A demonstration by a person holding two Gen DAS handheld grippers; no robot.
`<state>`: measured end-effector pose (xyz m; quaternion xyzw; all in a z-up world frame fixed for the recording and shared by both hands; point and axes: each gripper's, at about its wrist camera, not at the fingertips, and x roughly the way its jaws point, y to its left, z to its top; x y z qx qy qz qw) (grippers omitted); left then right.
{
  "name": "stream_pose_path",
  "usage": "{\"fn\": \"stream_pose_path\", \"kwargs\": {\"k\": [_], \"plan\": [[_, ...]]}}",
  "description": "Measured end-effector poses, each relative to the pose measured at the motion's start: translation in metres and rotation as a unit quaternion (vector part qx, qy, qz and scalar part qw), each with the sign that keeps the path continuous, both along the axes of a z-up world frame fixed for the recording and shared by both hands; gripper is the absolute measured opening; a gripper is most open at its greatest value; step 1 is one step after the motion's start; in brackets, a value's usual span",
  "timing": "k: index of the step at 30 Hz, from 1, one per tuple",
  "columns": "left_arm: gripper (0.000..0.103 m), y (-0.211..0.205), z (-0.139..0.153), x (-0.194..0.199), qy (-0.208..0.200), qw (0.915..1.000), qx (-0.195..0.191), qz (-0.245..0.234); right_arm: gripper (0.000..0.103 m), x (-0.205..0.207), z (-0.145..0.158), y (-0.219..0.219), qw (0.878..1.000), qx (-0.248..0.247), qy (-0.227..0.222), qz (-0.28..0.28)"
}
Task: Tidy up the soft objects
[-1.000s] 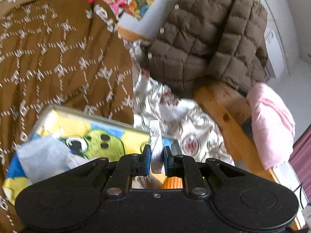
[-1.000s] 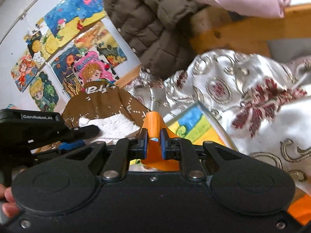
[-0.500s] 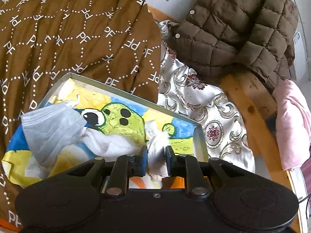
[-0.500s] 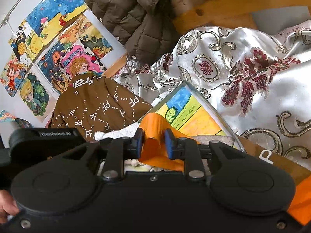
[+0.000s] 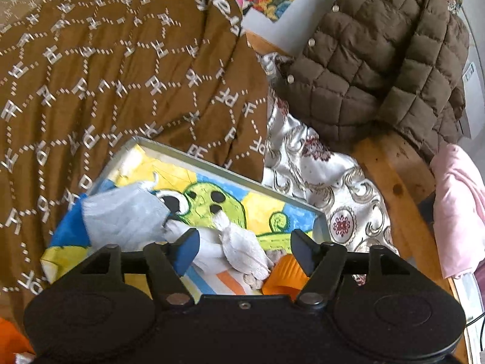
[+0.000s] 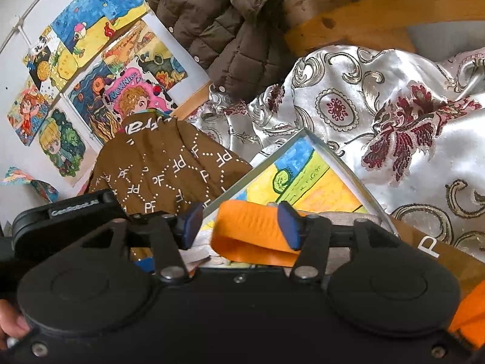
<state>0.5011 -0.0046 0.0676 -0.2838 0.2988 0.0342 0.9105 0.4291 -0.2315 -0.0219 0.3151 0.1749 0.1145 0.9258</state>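
Both jaws just opening: left gripper (image 5: 244, 244) wide over limp white knitted cloth (image 5: 247, 247) in cartoon-printed metal-rimmed tray (image 5: 321, 224), right gripper (image 6: 239, 227) half-open around floppy orange ribbed band (image 6: 251, 230), unclamped; light, pinch a fold.

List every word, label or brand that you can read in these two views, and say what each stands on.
"PF", repeated: brown patterned cloth.
"GenRobot.AI", blurred: black device at left.
"MORNING", blurred at the end: pink poster on the wall.
White letters on the cloth's collar: partly folded, unreadable.
Label on the white box: too small.
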Motion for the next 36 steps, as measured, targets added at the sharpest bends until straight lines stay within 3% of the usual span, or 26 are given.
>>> {"fn": "stream_pose_path", "kwargs": {"k": [3,5,9,13,16,19,22,29,36], "plan": [[0.077,0.005,0.011,-0.015,-0.016,0.9997,0.014,0.010,0.053,-0.002,0.007,-0.006,1.000,0.000,-0.008,0.000],[0.079,0.009,0.018,-0.026,-0.029,0.9993,0.018,0.014,0.062,-0.007,0.015,-0.009,1.000,-0.003,-0.018,-0.005],[0.083,0.015,0.038,-0.049,-0.055,0.9978,0.033,0.018,0.066,-0.025,0.039,-0.014,0.999,-0.020,-0.044,-0.014],[0.085,0.015,0.058,-0.075,-0.080,0.9952,0.055,0.012,0.076,-0.049,0.066,-0.018,0.997,-0.030,-0.073,-0.023],[0.086,0.012,0.072,-0.097,-0.096,0.9930,0.068,0.008,0.079,-0.071,0.087,-0.015,0.995,-0.041,-0.093,-0.025],[0.091,0.012,0.085,-0.123,-0.116,0.9906,0.073,0.007,0.089,-0.095,0.104,-0.011,0.992,-0.052,-0.111,-0.022],[0.093,0.015,0.093,-0.151,-0.130,0.9890,0.068,0.012,0.091,-0.122,0.123,-0.005,0.988,-0.083,-0.128,-0.017],[0.094,0.018,0.099,-0.215,-0.153,0.9831,0.100,0.004,0.097,-0.191,0.143,-0.002,0.981,-0.124,-0.148,-0.019],[0.096,0.022,0.086,-0.283,-0.168,0.9766,0.133,-0.015,0.102,-0.258,0.142,0.000,0.976,-0.153,-0.151,-0.024]]}}
